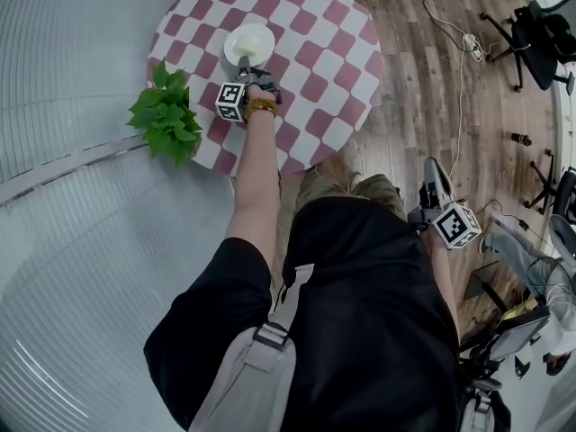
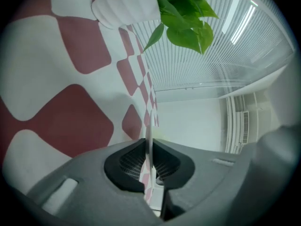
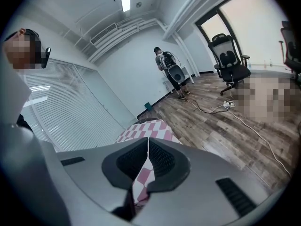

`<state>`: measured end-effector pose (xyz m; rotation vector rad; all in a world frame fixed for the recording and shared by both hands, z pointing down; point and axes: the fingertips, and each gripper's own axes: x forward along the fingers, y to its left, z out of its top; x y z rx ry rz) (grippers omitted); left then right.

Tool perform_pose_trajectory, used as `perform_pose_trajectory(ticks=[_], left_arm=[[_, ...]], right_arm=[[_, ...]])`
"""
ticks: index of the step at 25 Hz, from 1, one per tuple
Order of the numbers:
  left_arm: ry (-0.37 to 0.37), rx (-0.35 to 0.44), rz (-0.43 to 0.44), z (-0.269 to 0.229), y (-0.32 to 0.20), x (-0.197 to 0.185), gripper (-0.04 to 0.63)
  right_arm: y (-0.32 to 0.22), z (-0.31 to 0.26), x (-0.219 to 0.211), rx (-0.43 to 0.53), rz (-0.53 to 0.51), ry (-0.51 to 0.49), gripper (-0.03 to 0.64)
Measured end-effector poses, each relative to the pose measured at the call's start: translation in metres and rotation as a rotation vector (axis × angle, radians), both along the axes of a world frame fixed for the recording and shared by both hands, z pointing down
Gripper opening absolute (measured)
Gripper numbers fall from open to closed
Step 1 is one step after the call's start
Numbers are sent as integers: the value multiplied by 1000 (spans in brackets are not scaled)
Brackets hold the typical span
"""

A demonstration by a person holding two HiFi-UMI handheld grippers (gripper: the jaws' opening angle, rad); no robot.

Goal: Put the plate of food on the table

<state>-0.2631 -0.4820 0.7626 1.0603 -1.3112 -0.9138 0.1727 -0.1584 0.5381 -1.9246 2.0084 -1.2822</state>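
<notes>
R gripper (image 3: 147,142) hangs at the person's side over the wood floor (image 1: 423,97), jaws pressed together w/ nothing between them, so it gives no support.

L gripper (image 2: 148,144) is stretched out over the checked table (image 1: 315,57), pinching the thin rim of the white plate (image 1: 249,43). The plate sits over the far-left part of the tabletop, well in from the edge. The head view is too small to show whether it already rests on the cloth, or what food is on it.

The plant (image 1: 166,111) is at the table's left edge, near the arm but apart from the plate.

Risks, as I judge them:
- The grip is on one rim only, so the plate's weight hangs off it. It could sag or slip, esp. if the wrist rolls.
- Letting go before the plate lies flat would make it drop and the food slide off.
- Pulling back carelessly could drag the rim or snag the leaves.
</notes>
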Motion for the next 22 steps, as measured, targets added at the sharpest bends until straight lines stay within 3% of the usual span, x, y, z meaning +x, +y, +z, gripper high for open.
perform_pose_trajectory(ticks=[7, 16, 22], left_arm=[[-26, -65, 15, 23, 5, 6, 23], [-12, -139, 18, 31, 15, 2, 23], [-76, -155, 94, 30, 19, 5, 23]], right_arm=[[-4, -3, -7, 10, -33, 25, 15], [-18, 1, -26, 19, -79, -15, 15], [-27, 2, -33, 29, -93, -51, 15]])
